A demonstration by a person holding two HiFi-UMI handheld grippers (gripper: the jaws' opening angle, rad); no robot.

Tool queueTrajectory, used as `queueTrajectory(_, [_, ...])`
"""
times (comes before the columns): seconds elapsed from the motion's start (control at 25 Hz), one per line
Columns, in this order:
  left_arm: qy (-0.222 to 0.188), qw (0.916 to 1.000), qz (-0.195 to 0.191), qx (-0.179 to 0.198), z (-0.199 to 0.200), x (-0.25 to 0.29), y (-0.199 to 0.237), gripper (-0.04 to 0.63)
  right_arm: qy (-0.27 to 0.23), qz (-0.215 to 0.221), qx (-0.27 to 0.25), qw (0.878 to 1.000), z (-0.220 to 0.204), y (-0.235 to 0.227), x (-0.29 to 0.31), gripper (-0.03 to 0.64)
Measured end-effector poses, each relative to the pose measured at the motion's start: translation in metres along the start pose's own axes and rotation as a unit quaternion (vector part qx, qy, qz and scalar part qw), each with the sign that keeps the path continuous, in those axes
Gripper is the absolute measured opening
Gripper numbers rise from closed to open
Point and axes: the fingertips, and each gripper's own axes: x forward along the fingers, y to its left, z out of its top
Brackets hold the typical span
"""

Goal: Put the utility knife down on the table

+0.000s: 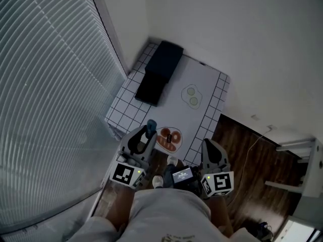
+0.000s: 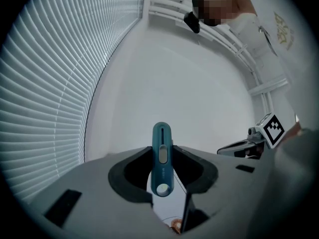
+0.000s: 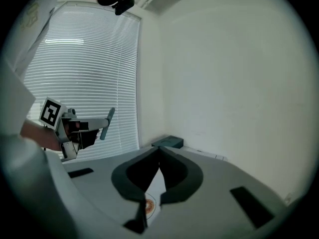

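While we stand at the near end of the white grid-edged table point(image 1: 204, 87), our left hand-held gripper point(image 1: 147, 137) clamps the teal plastic utility knife point(image 2: 162, 158) upright in the air; our right hand-held gripper point(image 3: 159, 152) has its jaws together, empty.

The slim teal plastic utility knife point(image 2: 161, 151) had rounded ends, a grey slider set in a long slot and a pale round button near its lower end. It stood upright, clamped between the jaws of the left gripper point(image 1: 147, 136). In the head view it was held near the 7 o'clock edge of the white, grid-bordered table point(image 1: 208, 79), not lying on it.
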Motion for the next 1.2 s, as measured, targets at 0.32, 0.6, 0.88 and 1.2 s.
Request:
queueTrajectory(0.32, [0.002,0.9995,0.010,0.030,0.014,0.037,0.010,0.133,-0.011,0.012,0.025,1.000,0.011,-0.036,0.038,0.008])
queueTrajectory(0.6, [0.016,0.9994,0.007,0.030,0.019,0.053,0.023,0.133,0.005,0.010,0.044,0.999,0.007,-0.041,0.059,0.007])
queueTrajectory(0.88, [0.014,0.9986,-0.037,0.037,0.026,0.073,0.037,0.133,0.006,-0.037,0.052,0.998,0.015,-0.049,0.067,0.007])
queueTrajectory(1.2, [0.026,0.9950,-0.086,0.044,0.018,0.089,0.044,0.133,0.011,-0.083,0.056,0.995,0.019,-0.051,0.067,0.008])
